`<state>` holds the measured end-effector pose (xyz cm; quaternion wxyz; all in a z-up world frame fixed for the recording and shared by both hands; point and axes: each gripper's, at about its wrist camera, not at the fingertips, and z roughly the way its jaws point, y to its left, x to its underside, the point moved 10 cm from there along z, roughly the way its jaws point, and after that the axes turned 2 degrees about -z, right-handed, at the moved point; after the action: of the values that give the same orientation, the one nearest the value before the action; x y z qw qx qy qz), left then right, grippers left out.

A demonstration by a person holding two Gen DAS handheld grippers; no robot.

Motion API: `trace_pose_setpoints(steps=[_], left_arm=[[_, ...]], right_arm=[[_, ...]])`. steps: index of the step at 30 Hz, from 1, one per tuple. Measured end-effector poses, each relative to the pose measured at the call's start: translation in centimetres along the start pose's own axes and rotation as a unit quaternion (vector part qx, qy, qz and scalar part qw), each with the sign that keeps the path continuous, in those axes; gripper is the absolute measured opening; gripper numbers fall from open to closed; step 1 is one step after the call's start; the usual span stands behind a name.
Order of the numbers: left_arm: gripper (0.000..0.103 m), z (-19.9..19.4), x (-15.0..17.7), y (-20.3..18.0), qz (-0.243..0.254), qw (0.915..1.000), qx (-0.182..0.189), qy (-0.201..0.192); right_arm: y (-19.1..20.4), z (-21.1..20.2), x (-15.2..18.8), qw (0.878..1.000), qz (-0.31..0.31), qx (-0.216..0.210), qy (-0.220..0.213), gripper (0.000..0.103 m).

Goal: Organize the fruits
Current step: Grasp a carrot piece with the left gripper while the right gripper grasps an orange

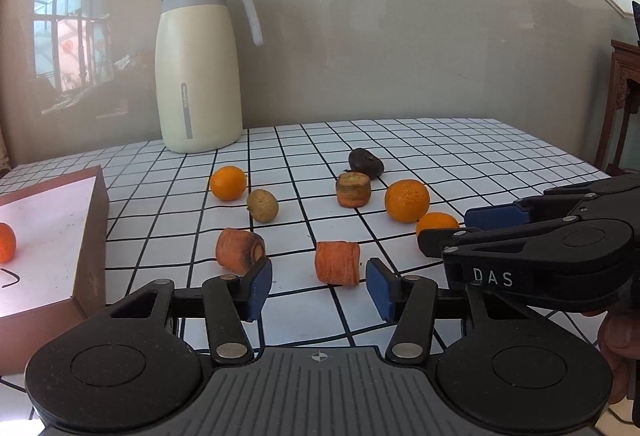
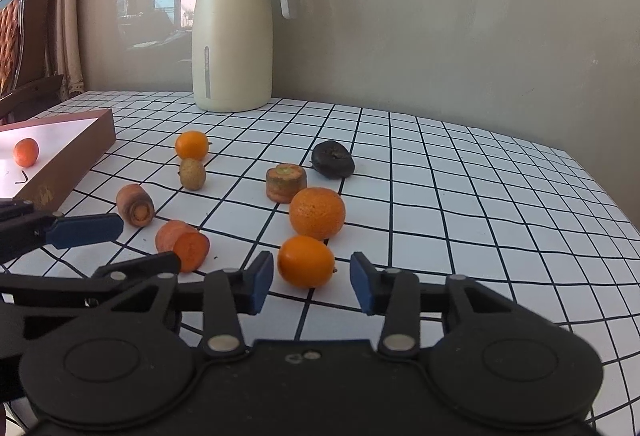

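Observation:
My left gripper is open low over the checked tablecloth, and a cut carrot chunk lies just ahead between its blue pads, not touched by them. My right gripper is open around a small orange, with a narrow gap on each side. In the left wrist view the right gripper comes in from the right, with that small orange at its tips. A brown box at the left holds one small orange.
Loose on the cloth are a large orange, a carrot top stub, a dark fruit, a brown fruit, another small orange and a second carrot piece. A cream jug stands by the wall.

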<state>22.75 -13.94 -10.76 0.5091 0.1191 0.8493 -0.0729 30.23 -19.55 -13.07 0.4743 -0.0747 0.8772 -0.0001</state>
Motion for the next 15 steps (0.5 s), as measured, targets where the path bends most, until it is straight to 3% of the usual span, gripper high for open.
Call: trace_pose_setpoints(steps=[15], left_arm=[[0.039,2.5,-0.1,-0.7,-0.026,0.9989,0.016,0.036]], right_arm=[[-1.0,1.3,0.0,0.999,0.029,-0.023,0.018,0.024]])
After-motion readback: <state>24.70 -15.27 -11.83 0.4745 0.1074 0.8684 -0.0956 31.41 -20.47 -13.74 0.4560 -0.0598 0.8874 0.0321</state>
